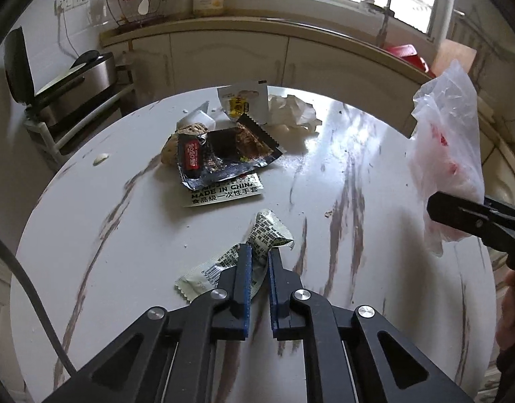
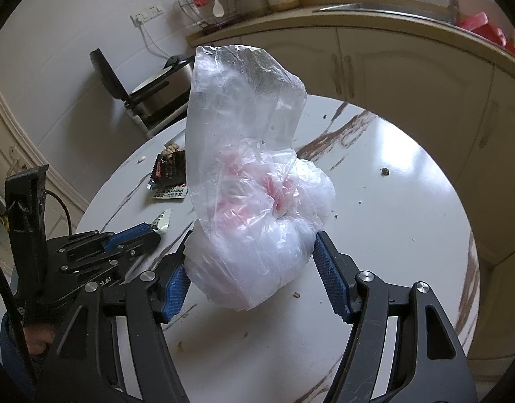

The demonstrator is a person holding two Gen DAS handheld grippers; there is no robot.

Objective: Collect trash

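Note:
My left gripper point(image 1: 259, 256) is shut on a crumpled green-and-white wrapper point(image 1: 271, 232) lying on the round marble table point(image 1: 375, 268), near its front edge. In the right wrist view the same wrapper point(image 2: 162, 221) sticks out past the left gripper point(image 2: 154, 235). My right gripper point(image 2: 254, 277) is shut on a clear plastic bag point(image 2: 250, 201) with red-and-white scraps inside, pads pressing its bulging sides above the table. That bag point(image 1: 448, 141) hangs at the right in the left wrist view. Farther back lie a black foil wrapper point(image 1: 220, 154), a printed white sheet point(image 1: 223, 193), a yellow-and-white packet point(image 1: 245, 102) and a crumpled tissue point(image 1: 292, 114).
Crumbs point(image 2: 385, 170) dot the tabletop. A rack with a steel appliance point(image 1: 79, 80) stands left of the table. Cream cabinets point(image 1: 230, 57) and a counter run behind. A black cable point(image 1: 29, 285) hangs at the left.

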